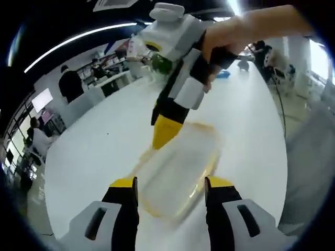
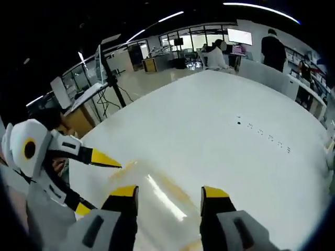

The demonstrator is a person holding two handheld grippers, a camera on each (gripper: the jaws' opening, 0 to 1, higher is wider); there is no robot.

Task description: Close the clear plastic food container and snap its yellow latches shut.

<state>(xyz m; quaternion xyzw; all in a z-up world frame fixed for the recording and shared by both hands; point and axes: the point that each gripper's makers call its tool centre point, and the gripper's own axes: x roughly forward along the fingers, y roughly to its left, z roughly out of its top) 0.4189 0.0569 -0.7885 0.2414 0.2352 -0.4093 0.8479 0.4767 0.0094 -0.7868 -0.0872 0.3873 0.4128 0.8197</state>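
On white table (image 1: 94,151), container (image 1: 180,170) lies lidded between left gripper's (image 1: 171,189) open, empty jaws; right gripper (image 1: 166,130) touches its far edge, grip unclear; latches probably remain.

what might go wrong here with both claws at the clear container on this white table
The clear container sits on a smooth white table with the left claw straddling it, jaws apart, so a push could make it slide rather than close. The right claw comes down at its far end; pressing there alone might tip it or seat the lid unevenly. The container is transparent and blurred in both views, so a yellow latch could easily be missed.
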